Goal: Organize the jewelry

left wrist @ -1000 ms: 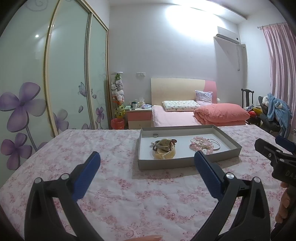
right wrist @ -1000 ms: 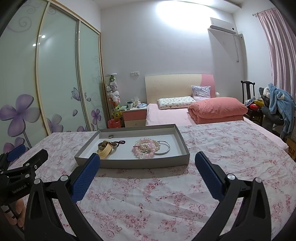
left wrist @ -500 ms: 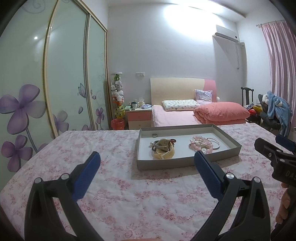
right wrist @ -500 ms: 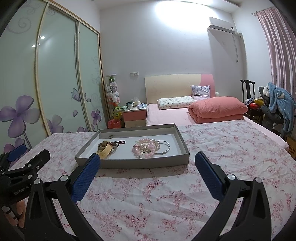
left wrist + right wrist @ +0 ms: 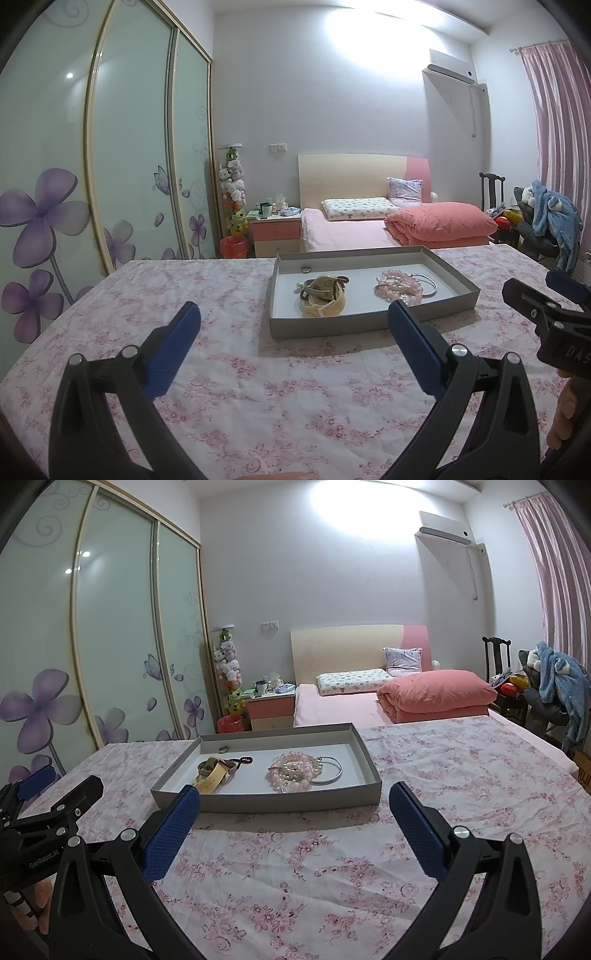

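Two grippers, left (image 5: 293, 315) and right (image 5: 294, 795), spread wide before the tray (image 5: 295, 800).
Beads (image 5: 293, 771) tangle with the bangle (image 5: 332, 771) near its right edge; one pinch could drag both.

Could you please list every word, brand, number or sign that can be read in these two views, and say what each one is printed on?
"GenRobot.AI": white print on the black body of the left hand-held gripper, right wrist view.
"DAS": cut off at the picture edge, on the black body of the right hand-held gripper, left wrist view.
Cardboard box at the far right: red print, only partly in view, unreadable.
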{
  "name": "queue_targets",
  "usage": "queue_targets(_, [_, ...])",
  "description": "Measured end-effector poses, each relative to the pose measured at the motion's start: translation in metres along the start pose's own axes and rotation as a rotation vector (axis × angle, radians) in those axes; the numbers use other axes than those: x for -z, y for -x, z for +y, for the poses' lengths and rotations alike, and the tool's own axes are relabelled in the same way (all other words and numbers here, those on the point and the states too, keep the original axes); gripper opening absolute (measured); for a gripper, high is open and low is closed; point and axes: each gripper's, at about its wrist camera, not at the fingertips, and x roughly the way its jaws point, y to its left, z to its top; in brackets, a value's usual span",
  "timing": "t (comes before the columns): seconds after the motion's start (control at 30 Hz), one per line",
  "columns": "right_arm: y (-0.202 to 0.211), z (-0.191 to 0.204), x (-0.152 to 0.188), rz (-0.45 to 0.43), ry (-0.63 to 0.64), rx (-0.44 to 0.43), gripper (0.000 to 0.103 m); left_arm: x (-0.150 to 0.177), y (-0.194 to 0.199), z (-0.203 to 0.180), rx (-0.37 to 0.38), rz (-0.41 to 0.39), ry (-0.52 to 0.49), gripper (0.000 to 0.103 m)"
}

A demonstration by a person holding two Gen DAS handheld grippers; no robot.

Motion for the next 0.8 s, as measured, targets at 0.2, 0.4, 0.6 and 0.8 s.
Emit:
queue_targets(0.2, [-0.0003,0.0004,0.0014,0.000,0.002,-0.002,0.101,-0.0001,0.0001,0.0002,0.000,0.000,0.000,0.099])
queue_targets(0.4, [-0.0004,0.0009,0.0024,-0.001,0.000,-0.002,0.101,0.0015,-0.0003,-0.0031,0.004,0.000,-0.004,0.099])
queue_targets(0.6, [-0.0004,0.0007,0.0024,0.000,0.000,-0.002,0.101,0.0011,-0.0005,-0.0026,0.003,0.001,-0.003,0.099])
queue_targets(0.8, [-0.0002,0.0007,0.0024,-0.001,0.001,-0.001,0.101,0.0010,-0.0005,-0.0027,0.003,0.000,-0.003,0.099])
